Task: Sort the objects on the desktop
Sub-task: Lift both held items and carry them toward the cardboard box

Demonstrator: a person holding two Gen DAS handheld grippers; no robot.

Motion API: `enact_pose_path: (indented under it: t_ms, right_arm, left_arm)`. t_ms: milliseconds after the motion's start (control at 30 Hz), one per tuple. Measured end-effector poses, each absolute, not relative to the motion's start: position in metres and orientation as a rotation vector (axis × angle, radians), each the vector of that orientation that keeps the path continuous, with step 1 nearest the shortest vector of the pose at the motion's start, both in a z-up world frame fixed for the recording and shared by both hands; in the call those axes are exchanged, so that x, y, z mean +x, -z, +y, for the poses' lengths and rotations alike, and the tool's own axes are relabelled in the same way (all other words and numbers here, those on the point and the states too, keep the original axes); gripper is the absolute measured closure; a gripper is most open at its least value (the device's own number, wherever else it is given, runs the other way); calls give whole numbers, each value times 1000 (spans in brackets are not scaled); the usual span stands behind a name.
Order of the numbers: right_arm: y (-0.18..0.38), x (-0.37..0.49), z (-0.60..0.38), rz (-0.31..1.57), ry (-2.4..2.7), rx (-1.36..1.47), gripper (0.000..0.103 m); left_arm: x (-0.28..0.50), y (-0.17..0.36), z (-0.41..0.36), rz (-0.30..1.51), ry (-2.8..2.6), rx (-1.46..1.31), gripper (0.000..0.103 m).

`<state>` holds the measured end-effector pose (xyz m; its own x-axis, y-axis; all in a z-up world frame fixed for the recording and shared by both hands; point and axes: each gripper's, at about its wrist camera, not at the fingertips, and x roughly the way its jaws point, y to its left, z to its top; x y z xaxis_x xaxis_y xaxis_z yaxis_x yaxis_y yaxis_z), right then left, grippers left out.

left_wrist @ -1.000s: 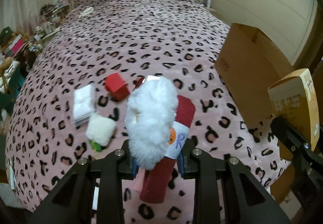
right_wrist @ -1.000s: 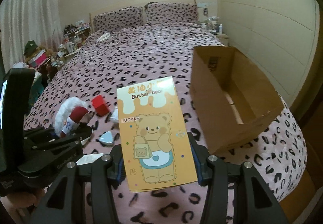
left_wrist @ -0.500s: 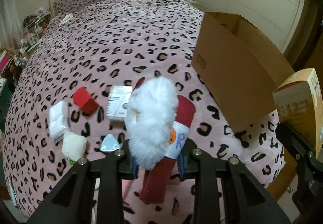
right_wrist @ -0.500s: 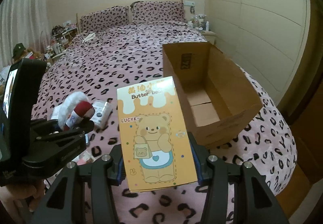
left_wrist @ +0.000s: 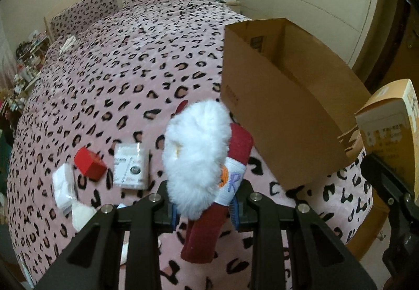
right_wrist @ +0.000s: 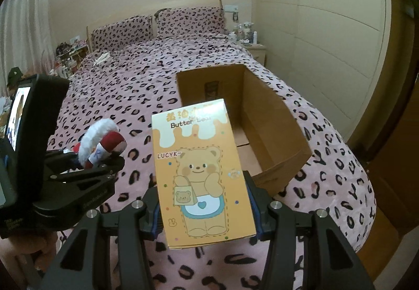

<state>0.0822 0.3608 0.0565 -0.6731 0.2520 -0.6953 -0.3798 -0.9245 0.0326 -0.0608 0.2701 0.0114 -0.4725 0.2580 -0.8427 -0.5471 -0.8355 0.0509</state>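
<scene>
My left gripper [left_wrist: 205, 207] is shut on a red Christmas stocking [left_wrist: 209, 180] with a white fluffy cuff, held above the leopard-print bed [left_wrist: 117, 75]. The same stocking [right_wrist: 102, 144] shows at the left of the right wrist view. My right gripper [right_wrist: 207, 211] is shut on an orange Butter Bear box [right_wrist: 201, 177], upright between its fingers; the box's edge [left_wrist: 390, 127] shows at the right of the left wrist view. An open cardboard box [left_wrist: 282, 101] stands on the bed's right side, just beyond both grippers; its inside [right_wrist: 251, 133] looks bare.
A red cube [left_wrist: 89, 163], a white cotton-swab packet [left_wrist: 131, 165], a white tissue pack [left_wrist: 62, 185] and a white fluffy piece [left_wrist: 82, 214] lie on the bed at left. A nightstand with bottles [right_wrist: 248, 36] stands by the wall. The bed's edge runs at right.
Both grippers have moved right toward the cardboard box, which now looms larger and nearer. The small items on the bed have slid to the left of the view. Both grips are unchanged.
</scene>
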Motion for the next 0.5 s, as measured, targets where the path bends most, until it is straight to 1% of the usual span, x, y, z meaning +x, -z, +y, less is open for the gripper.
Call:
enact_pose_path:
  t_ms: [500]
  right_arm:
    - [-72,72,409,234,-2548,-957,52]
  left_arm:
    - [-74,-31,334,500,-2241,-1155,74]
